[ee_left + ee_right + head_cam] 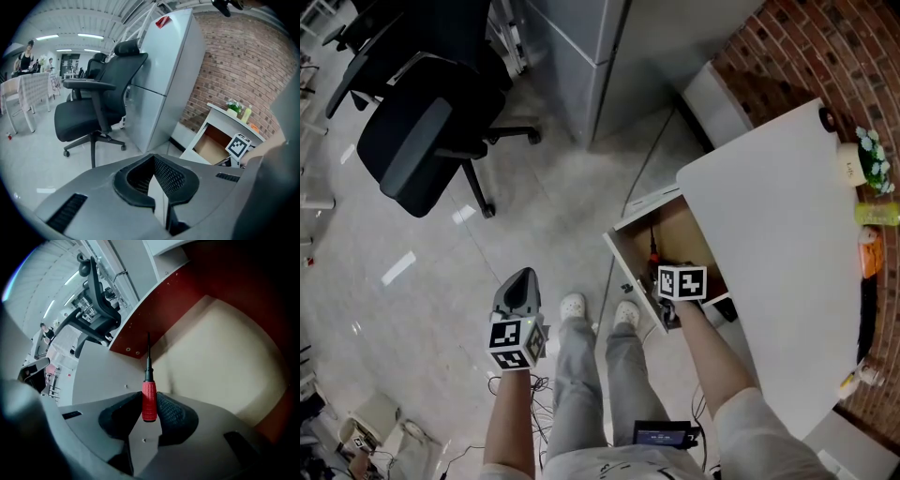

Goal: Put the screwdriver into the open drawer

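A screwdriver (149, 397) with a red handle and a thin black shaft sits between the pads of my right gripper (150, 403), which is shut on the handle. Its shaft points away from me into the open drawer (225, 357), over the beige bottom and near a red-brown side wall. In the head view my right gripper (680, 286) is inside the open drawer (630, 251) under the white desk top (778, 244). My left gripper (522, 279) hangs over the floor at the left, jaws together with nothing in them (157, 187).
A black office chair (431, 131) stands on the tiled floor at the upper left, beside a grey cabinet (581, 47). A brick wall (825, 56) backs the desk. A potted plant (865, 157) and small bottles stand along the desk's far edge. The person's legs (581, 375) are between the grippers.
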The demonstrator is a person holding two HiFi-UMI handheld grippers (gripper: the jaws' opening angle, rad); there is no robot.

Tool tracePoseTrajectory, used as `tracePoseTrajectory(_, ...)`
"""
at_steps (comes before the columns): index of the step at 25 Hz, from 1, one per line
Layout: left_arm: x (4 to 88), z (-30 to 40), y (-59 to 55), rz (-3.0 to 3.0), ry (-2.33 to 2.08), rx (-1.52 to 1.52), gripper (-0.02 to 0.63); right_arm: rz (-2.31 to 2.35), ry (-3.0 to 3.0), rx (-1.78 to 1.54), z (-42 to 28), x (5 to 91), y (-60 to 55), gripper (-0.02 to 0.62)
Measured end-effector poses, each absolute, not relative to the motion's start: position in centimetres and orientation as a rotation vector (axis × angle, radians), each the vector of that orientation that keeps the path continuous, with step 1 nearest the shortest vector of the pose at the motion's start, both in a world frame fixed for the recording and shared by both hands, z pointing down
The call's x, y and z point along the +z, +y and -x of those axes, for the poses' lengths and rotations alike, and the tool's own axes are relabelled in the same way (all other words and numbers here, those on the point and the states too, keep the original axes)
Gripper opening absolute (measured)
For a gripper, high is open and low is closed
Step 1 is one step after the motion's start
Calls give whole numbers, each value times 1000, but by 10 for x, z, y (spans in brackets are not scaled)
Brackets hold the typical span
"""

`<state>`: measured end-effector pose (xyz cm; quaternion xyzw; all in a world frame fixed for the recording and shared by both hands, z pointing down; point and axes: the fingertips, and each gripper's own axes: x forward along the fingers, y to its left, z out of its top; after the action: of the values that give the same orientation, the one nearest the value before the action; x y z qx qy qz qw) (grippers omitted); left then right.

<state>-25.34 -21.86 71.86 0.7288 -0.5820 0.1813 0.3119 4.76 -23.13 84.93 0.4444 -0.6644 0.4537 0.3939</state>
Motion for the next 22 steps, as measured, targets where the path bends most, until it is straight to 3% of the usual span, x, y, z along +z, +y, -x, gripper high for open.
tracePoseTrajectory(12,730,258,-214,-1925,-1527,515,9,-1108,-1631,1060,-48,878,-252,95)
tracePoseTrajectory(22,696,249,-225,-1978,-1532,510,9,-1148,-1659,1018,-55,841,-245,95)
